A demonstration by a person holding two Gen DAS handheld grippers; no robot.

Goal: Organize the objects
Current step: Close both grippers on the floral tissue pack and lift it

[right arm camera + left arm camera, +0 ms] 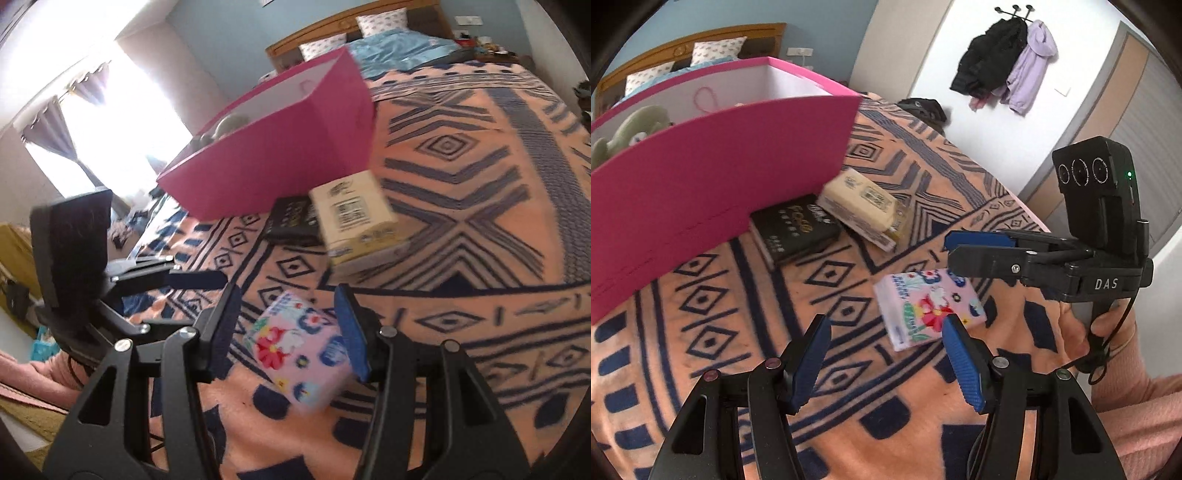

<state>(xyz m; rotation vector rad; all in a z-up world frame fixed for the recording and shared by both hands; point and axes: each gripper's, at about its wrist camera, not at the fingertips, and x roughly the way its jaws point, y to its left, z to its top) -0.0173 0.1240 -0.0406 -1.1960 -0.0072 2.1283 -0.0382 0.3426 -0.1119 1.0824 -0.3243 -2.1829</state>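
Observation:
A pink flowered tissue pack (929,306) lies flat on the orange and navy blanket (713,295). My left gripper (886,354) is open just short of it, with nothing between its pads. Seen from the side, my right gripper (951,249) hovers over the pack's far edge. In the right wrist view that gripper (288,328) stands open with the pack (303,354) lying between and below its fingers; I see no squeeze. A beige tissue pack (864,206) leans on a black pack (798,229) beside the pink box (713,177).
The pink box (280,147) stands open-topped on the bed with a green plush toy (631,129) inside. The left gripper (218,278) shows at the left of the right wrist view. Coats (1004,62) hang on the far wall. A hand in a pink sleeve (1137,369) holds the right gripper.

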